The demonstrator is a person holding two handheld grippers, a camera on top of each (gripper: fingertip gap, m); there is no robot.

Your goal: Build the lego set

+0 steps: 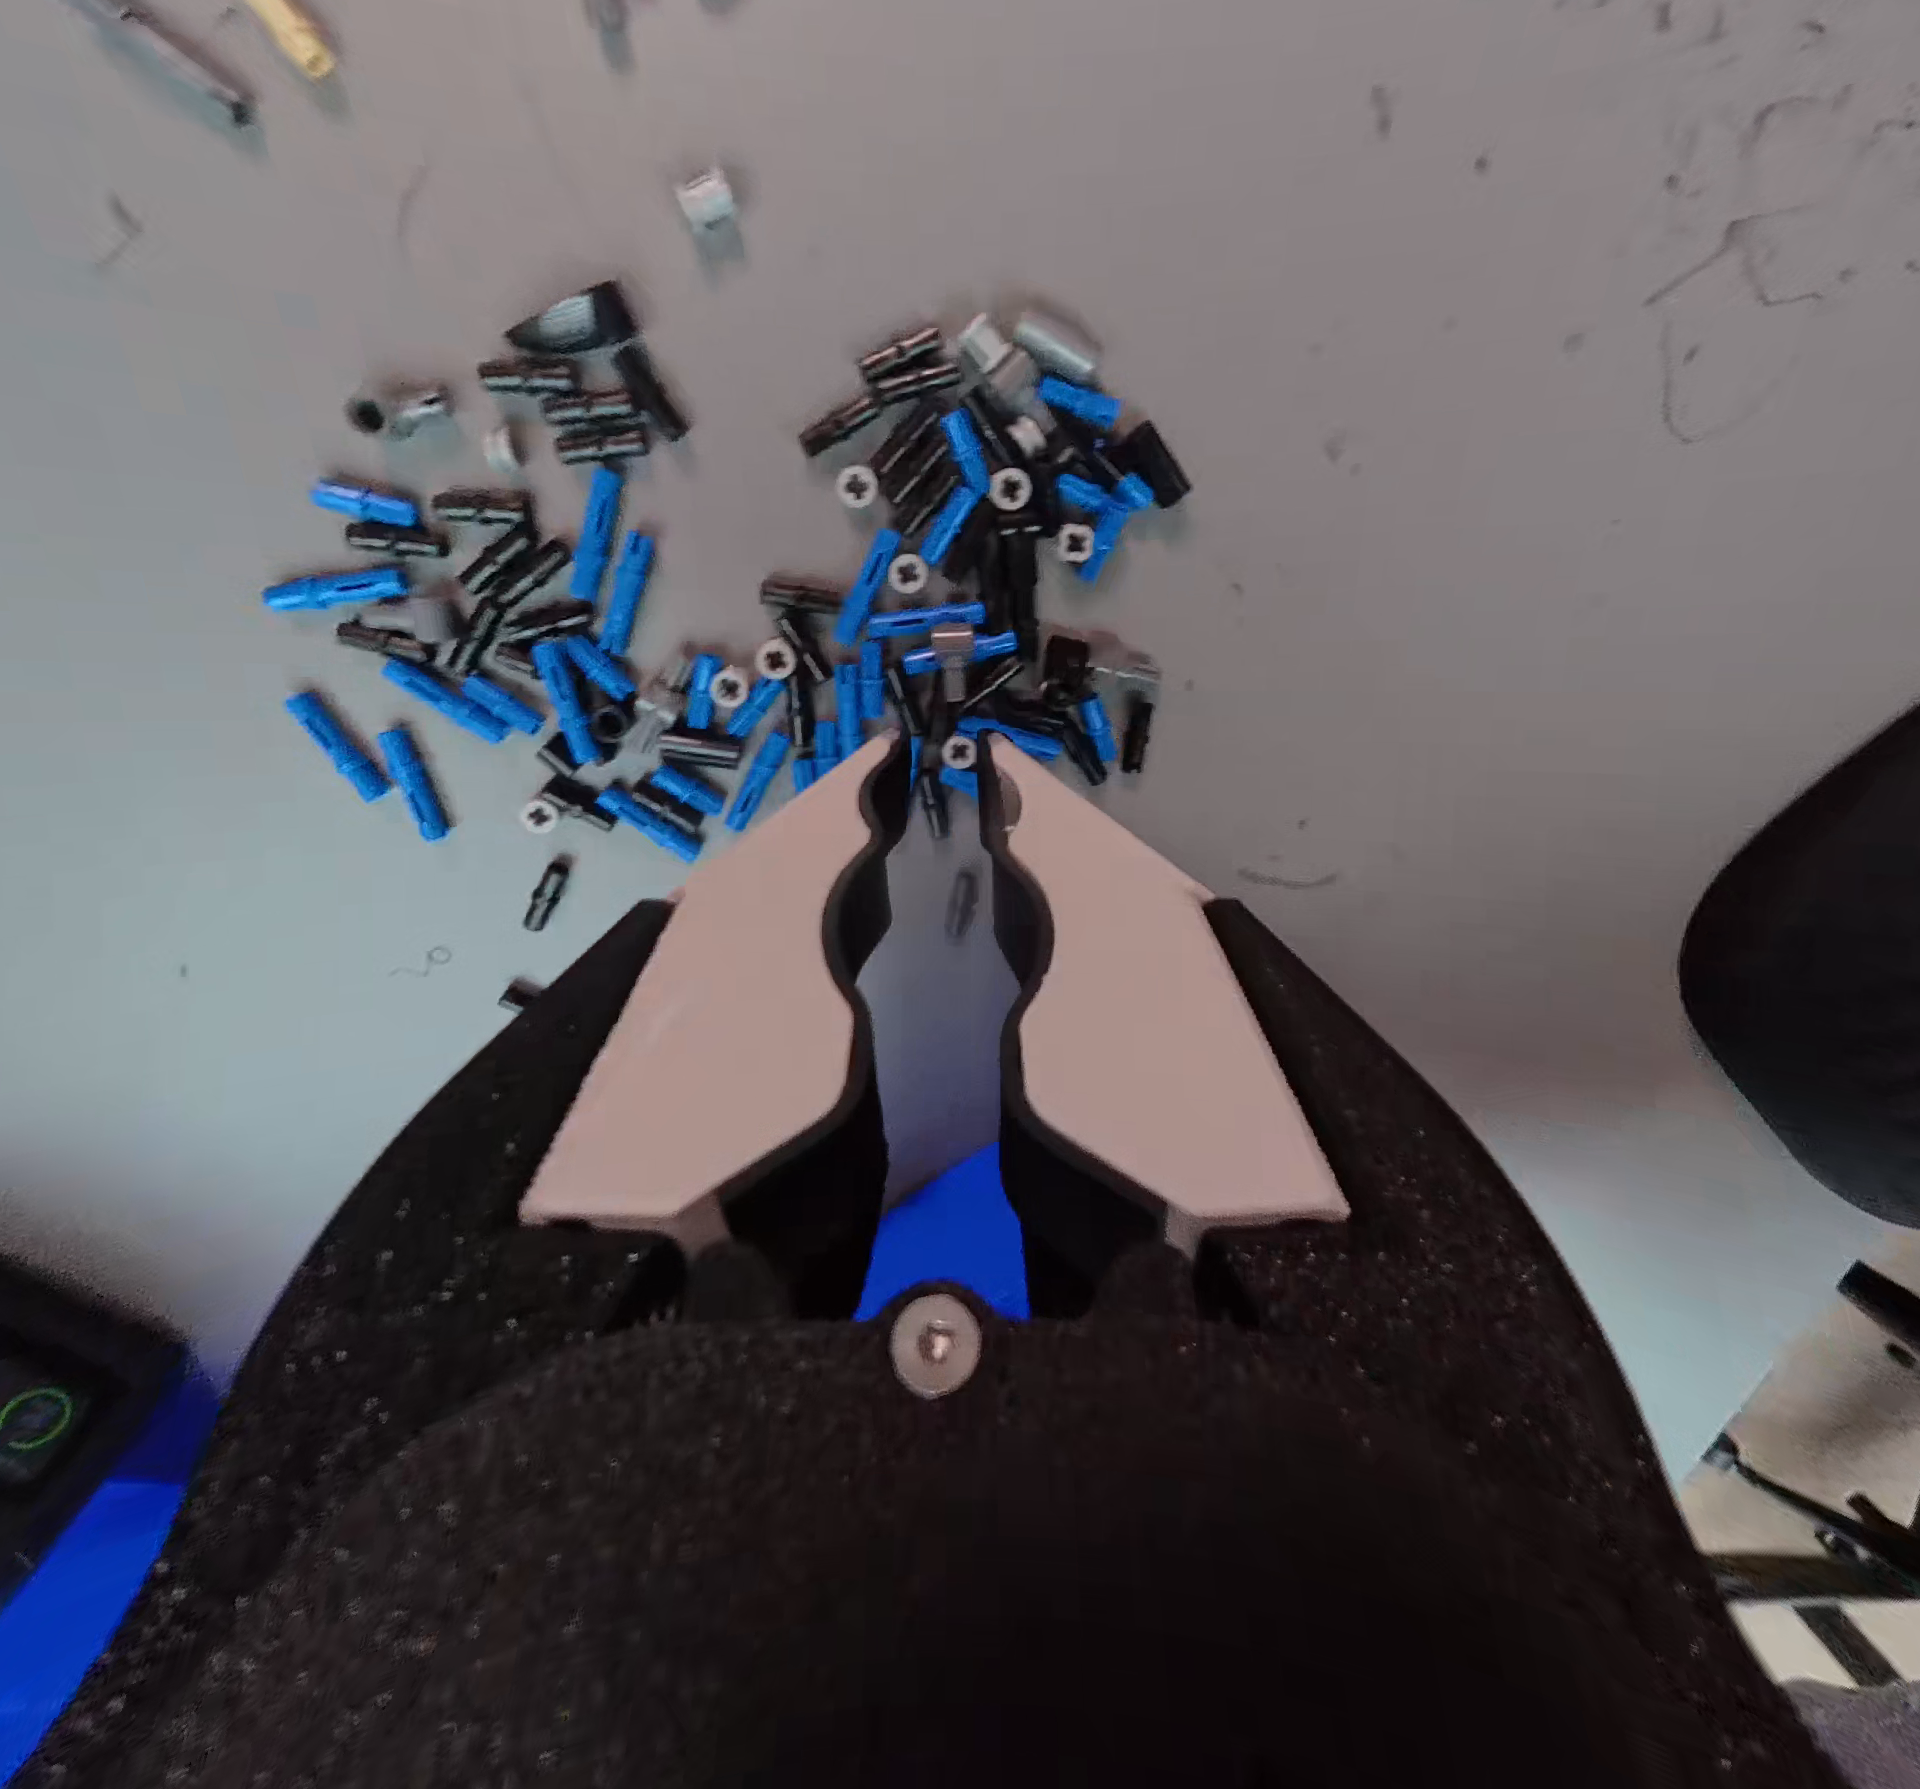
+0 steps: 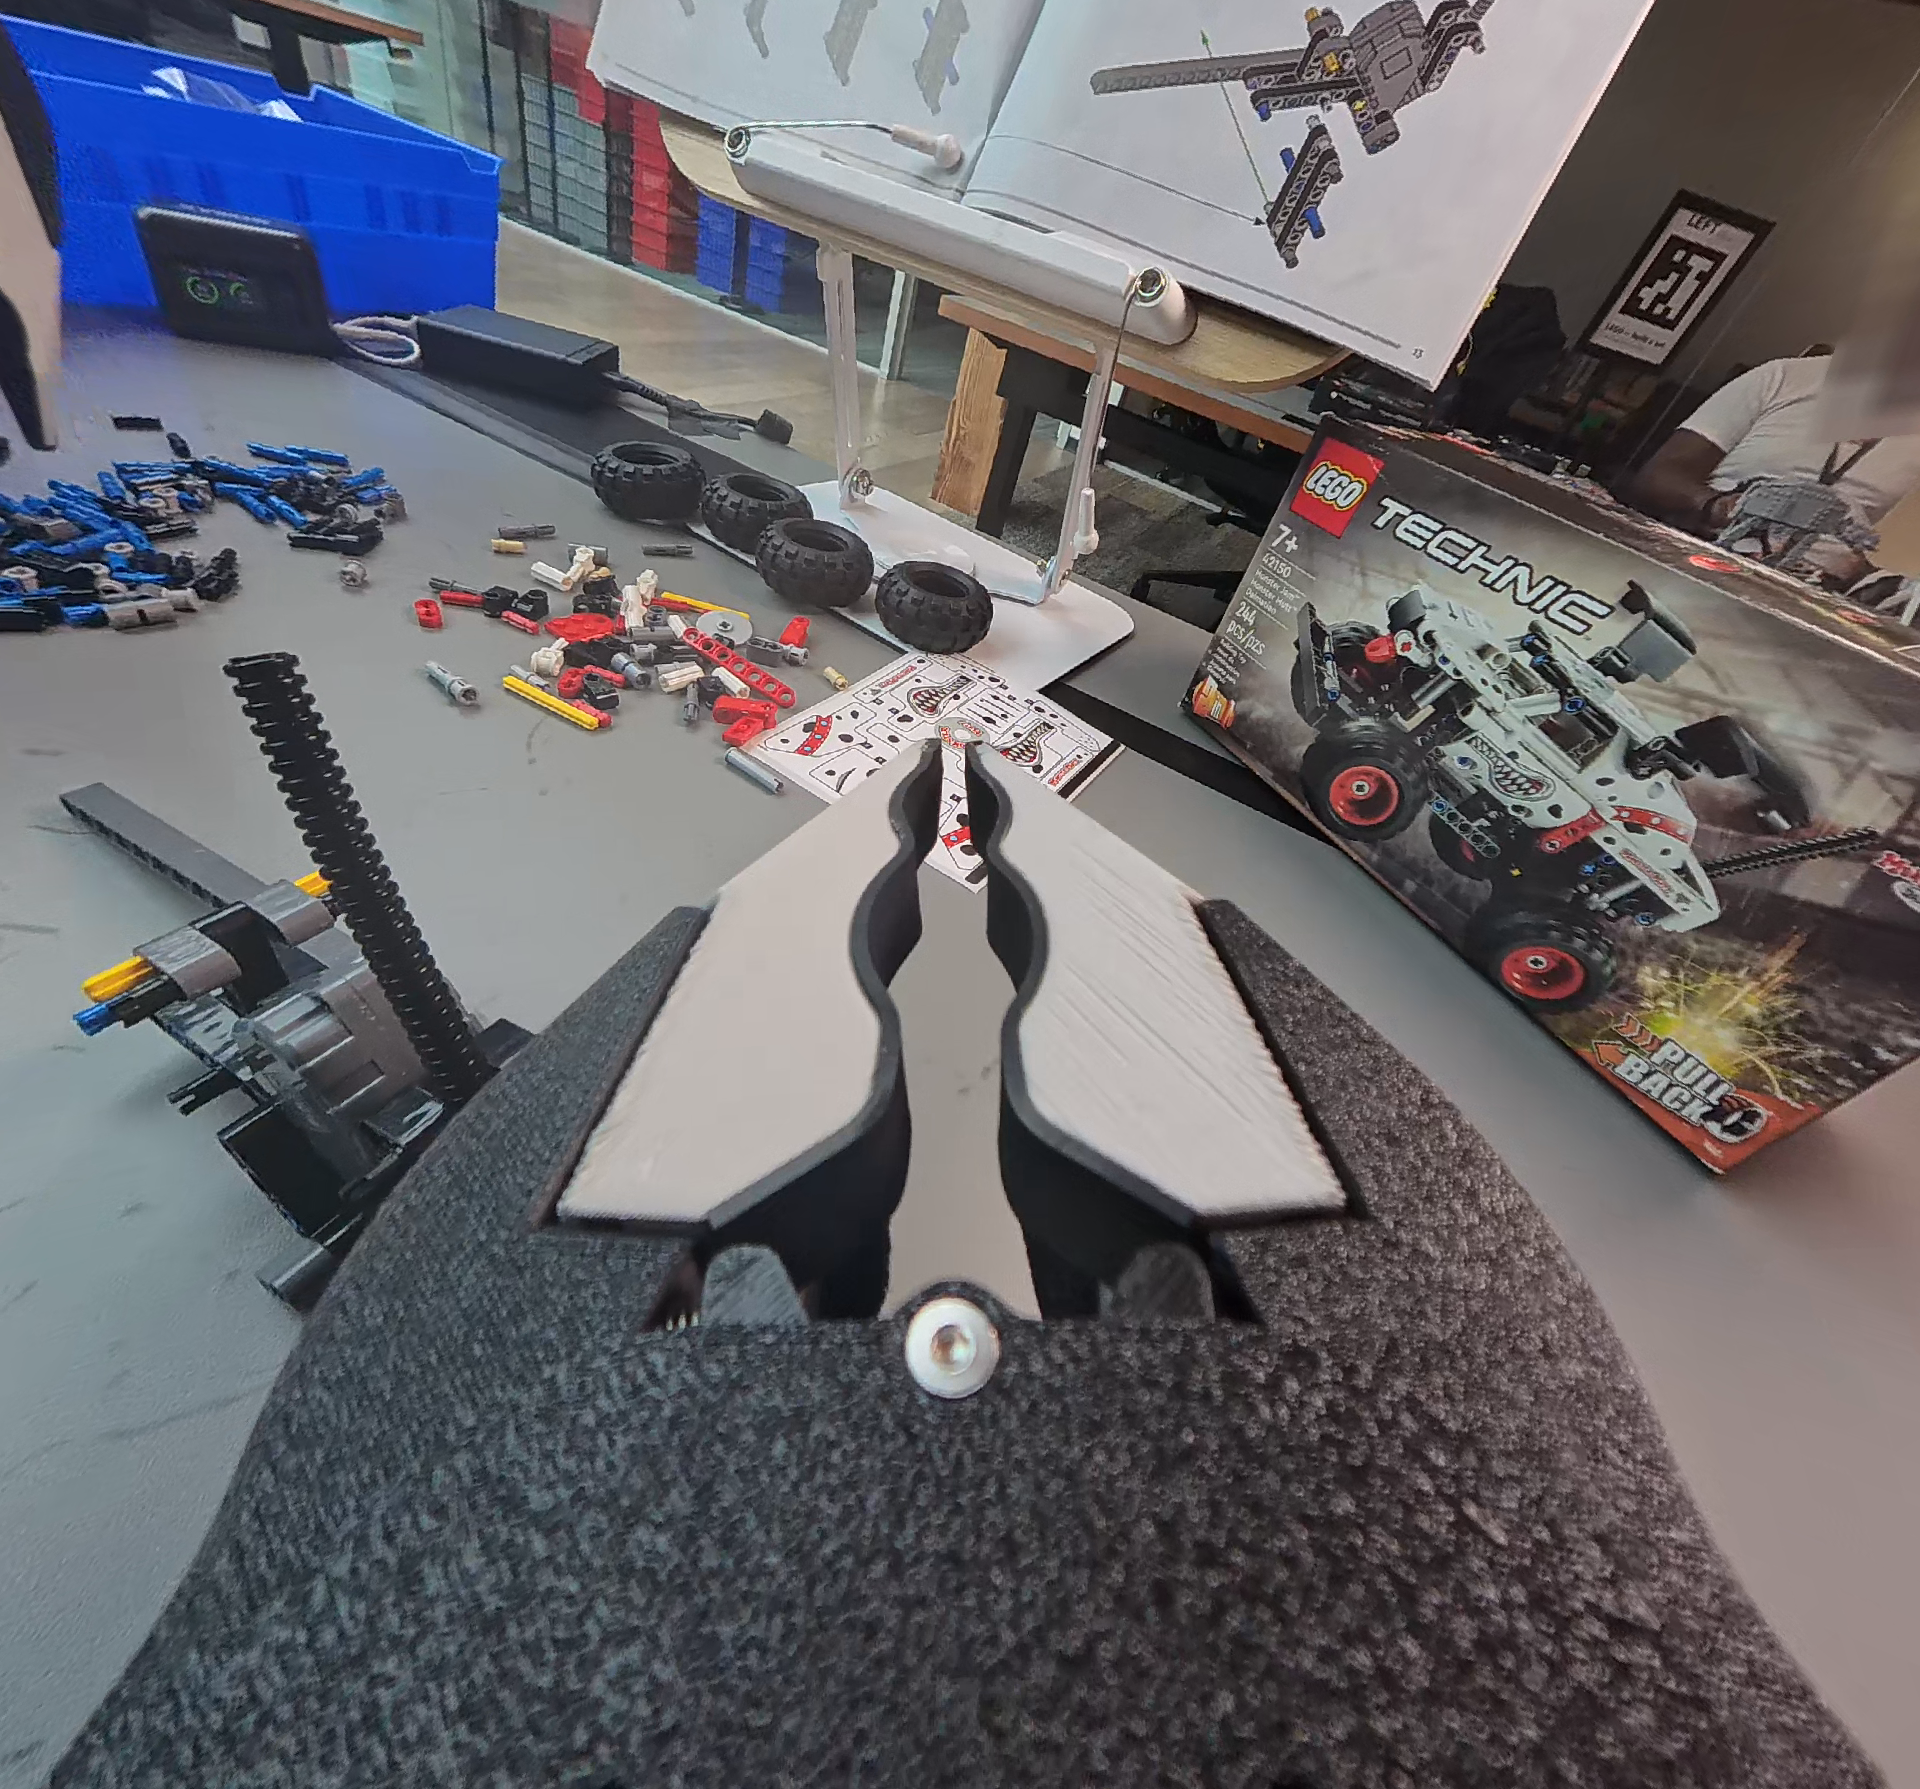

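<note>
Left wrist view: left gripper (image 1: 940, 752) nearest, fingers a bit apart, tips right over near edge of pin pile (image 1: 727, 596), nothing pinched. Pins blue and black, few grey bits mixed in, scattered loose on grey table (image 1: 1351, 285)

Right wrist view: right gripper (image 2: 953, 750) almost closed, narrow gap, empty, hovering above sticker sheet (image 2: 914, 711). Half-built lego assembly (image 2: 301, 1001) sits left on table, dark grey with black ribbed tube sticking up. Four tyres (image 2: 790, 544) lined up further back, set box (image 2: 1538, 783) on right

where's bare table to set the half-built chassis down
Free: grey table between the chassis, red-and-white parts and sticker sheet. Crowded: the blue-and-black pin pile under the left tongs.
</note>
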